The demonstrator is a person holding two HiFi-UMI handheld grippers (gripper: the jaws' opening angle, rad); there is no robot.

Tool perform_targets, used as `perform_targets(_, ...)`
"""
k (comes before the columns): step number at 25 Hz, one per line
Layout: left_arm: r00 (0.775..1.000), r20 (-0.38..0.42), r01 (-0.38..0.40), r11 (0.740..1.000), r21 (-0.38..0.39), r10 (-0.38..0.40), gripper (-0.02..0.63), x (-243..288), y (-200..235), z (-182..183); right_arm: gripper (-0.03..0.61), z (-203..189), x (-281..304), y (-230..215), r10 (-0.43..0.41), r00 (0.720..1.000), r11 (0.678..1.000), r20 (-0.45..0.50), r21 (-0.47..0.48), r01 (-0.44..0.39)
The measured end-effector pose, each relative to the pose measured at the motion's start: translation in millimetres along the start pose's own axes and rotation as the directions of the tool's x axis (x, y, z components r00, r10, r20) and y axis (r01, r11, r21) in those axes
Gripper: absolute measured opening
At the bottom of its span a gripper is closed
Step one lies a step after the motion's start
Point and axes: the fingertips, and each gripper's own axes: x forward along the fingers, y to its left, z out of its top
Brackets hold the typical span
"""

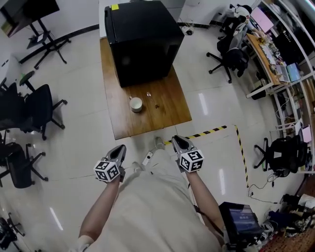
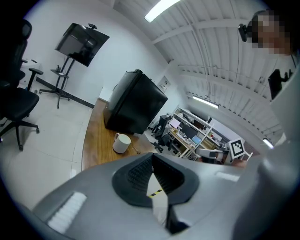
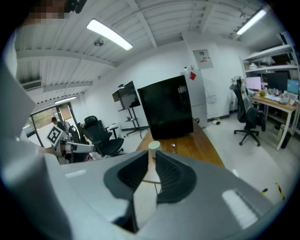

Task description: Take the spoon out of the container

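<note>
So, L gripper (image 1: 120, 149) fingers closed, empty; R gripper (image 1: 177, 141) fingers a slit apart, empty. Both lower-centre, off the counter (image 1: 167, 110). Mug (image 1: 136, 104) mid-frame on counter; spoon not discernible.

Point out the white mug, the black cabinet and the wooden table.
white mug (image 1: 136, 104): head view, its open top.
black cabinet (image 1: 140, 27): head view, top face.
wooden table (image 1: 170, 108): head view, bare surface.

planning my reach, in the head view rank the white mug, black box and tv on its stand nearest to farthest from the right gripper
From the right gripper:
1. white mug, on the table, ahead and left
2. black box, at the table's far end
3. tv, on its stand, far left on the floor
</note>
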Motion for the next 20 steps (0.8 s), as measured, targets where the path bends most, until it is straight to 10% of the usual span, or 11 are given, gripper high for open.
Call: perform_targets(20, 0.981, -0.079, -0.168, 0.982, 0.089, 0.175, -0.017, 102.3, -9.8, 62.2, 0.149, -47.4, 227.6, -128.3, 0.036, 0.923, 0.955, -0.383, -0.259, -0.145)
